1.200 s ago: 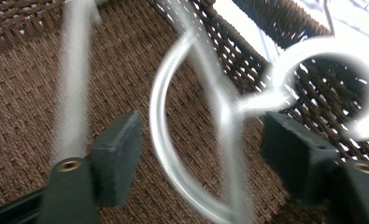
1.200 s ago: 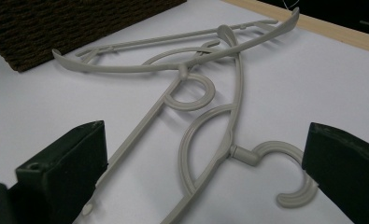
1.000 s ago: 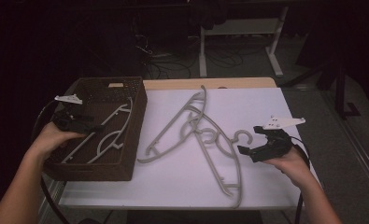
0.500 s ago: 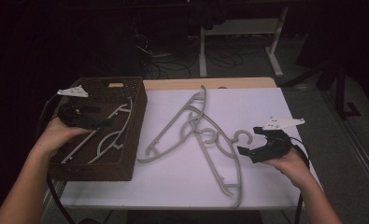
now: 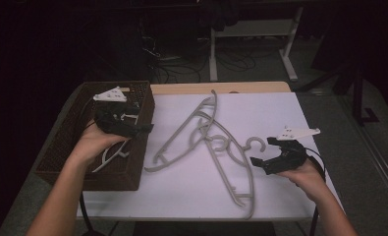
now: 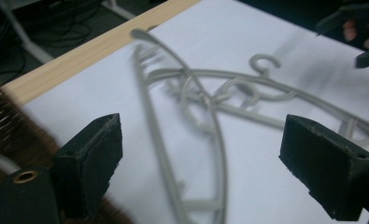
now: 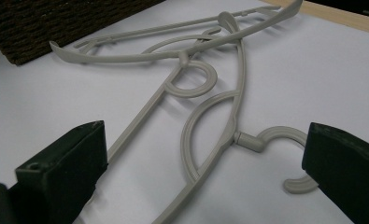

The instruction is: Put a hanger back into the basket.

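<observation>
- On the white table (image 5: 280,108), two grey hangers (image 5: 216,147) lie crossed and touching near the middle.
- Left gripper (image 5: 142,129) hovers at the brown basket (image 5: 83,167) rim, jaws wide apart, empty; another hanger (image 5: 110,155) sits inside.
- Right gripper (image 5: 265,152), jaws spread, sits just beside the nearer hanger's hook (image 7: 285,140).

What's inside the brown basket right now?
One grey hanger lies in the basket; part of it shows below the left hand. The hand and its tool cover the rest, so more could be hidden.
</observation>
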